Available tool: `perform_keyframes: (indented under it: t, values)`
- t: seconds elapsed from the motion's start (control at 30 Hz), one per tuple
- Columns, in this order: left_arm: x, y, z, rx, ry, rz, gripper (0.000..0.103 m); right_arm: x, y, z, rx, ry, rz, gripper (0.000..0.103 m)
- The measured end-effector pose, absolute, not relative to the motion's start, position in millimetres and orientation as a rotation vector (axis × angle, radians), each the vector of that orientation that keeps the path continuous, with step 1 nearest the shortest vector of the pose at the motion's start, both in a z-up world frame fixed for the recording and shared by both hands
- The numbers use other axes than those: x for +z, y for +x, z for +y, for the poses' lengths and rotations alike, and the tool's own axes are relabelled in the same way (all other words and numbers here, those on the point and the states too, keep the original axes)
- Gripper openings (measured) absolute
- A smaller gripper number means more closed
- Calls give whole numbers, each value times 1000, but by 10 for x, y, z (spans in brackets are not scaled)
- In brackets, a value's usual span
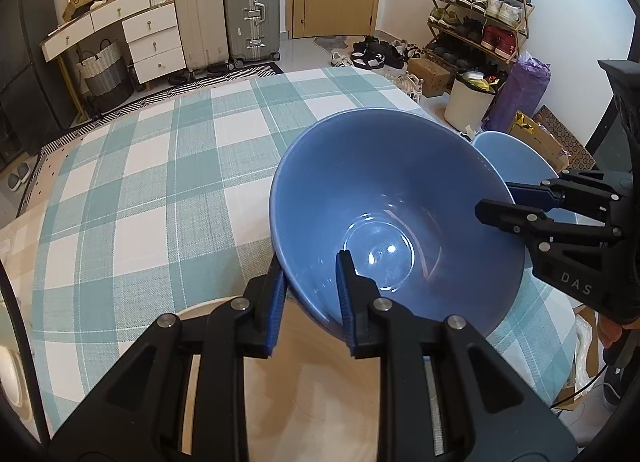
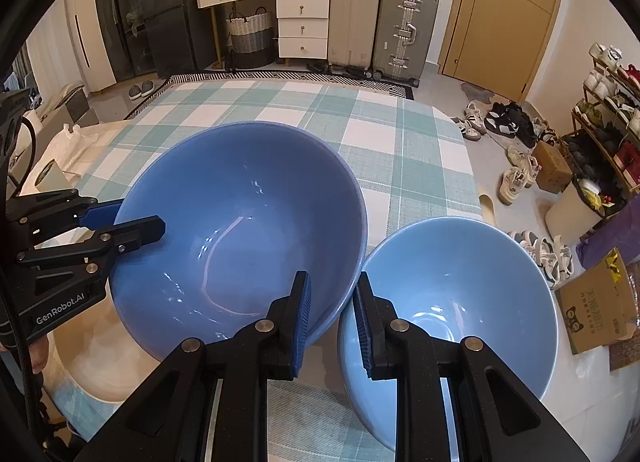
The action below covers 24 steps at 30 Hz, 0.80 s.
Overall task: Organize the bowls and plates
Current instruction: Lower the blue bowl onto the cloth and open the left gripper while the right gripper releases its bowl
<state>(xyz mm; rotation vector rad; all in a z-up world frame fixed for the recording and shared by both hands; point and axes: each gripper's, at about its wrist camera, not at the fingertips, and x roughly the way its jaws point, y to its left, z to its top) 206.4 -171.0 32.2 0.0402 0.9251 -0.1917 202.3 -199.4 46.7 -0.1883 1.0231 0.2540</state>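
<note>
Above the checked worktop (image 2: 400, 134), large blue bowl (image 2: 240, 230) tilted, nothing inside, rim pinched by left gripper (image 1: 312, 294) jaws; right gripper (image 2: 332, 314) jaws spread astride its other rim. Beside it, touching, smaller pale bowl (image 2: 452, 294), nothing inside, near worktop edge.

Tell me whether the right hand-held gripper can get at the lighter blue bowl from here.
Probably yes: the right hand-held gripper is open, and its right finger already reaches over the lighter blue bowl rim. The darker blue bowl sits beside it, crowding the left finger.
</note>
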Motion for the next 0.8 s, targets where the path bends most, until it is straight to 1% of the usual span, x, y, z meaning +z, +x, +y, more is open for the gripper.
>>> perform_keyframes:
  t: [0.23,0.4,0.5,0.57,0.6,0.67,0.7,0.77,0.8]
  values:
    - [298,2087,-1711,-192,34,931,26,445,2010,-1997,253,-186,1024,21]
    - [288,2102,-1704,-188,35,933,28,435,2010,-2008,258,-184,1022,22]
    - [280,2104,-1692,-188,29,943,36,434,2014,-2005,259,-183,1024,23]
    - [275,2104,-1666,-183,15,943,48,433,2008,-2005,263,-178,1027,24]
    - [279,2103,-1653,-181,9,940,51,432,2014,-2008,264,-176,1027,25]
    - [293,2097,-1619,-179,-6,935,61,436,2019,-2013,267,-173,1026,29]
    - [306,2092,-1601,-179,-15,931,64,444,2020,-2017,269,-169,1024,32]
    - [341,2079,-1560,-180,-36,920,74,461,2025,-2036,272,-163,1018,39]
    - [360,2072,-1541,-181,-46,916,75,475,2026,-2044,273,-157,1015,44]
